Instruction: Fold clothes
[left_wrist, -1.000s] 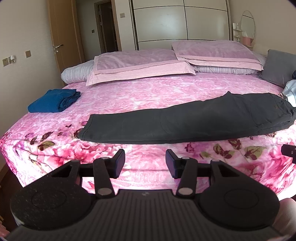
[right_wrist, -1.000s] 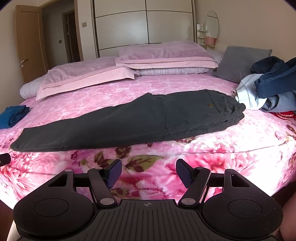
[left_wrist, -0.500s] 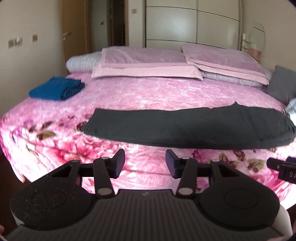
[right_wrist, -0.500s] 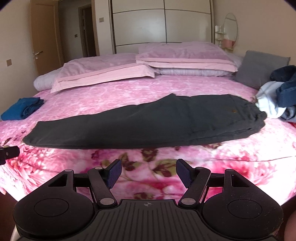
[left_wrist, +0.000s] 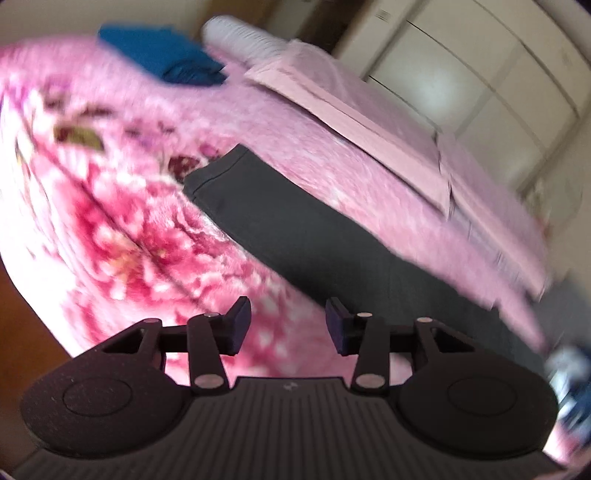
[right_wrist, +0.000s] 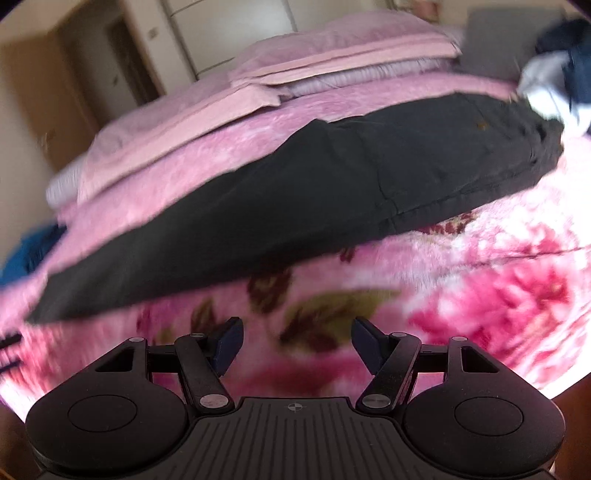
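Pink floral bedspread (left_wrist: 122, 236): covers bed, fills both views, blurred.
Blue folded garment (left_wrist: 162, 61): 11 o'clock in left view, well apart from trousers.
Left gripper (left_wrist: 288, 328): jaws part open and closing, nothing between them, over bedspread just short of trouser leg.
Dark grey trousers (right_wrist: 295, 199): flat across bed, legs stacked; hem (left_wrist: 210, 173) at 11 o'clock of left gripper, waistband (right_wrist: 532, 129) at 1 o'clock in right view.
Right gripper (right_wrist: 297, 343): jaws wide, holding nothing, trousers' near edge at 12 o'clock.
Clothes pile (right_wrist: 554, 74): 2 o'clock, touching or just beside waistband, can't tell.
Risk: left jaws shut before reaching hem, miss it or pinch bedspread pile instead.
Risk: catching one layer only, legs slide apart, fold skews.
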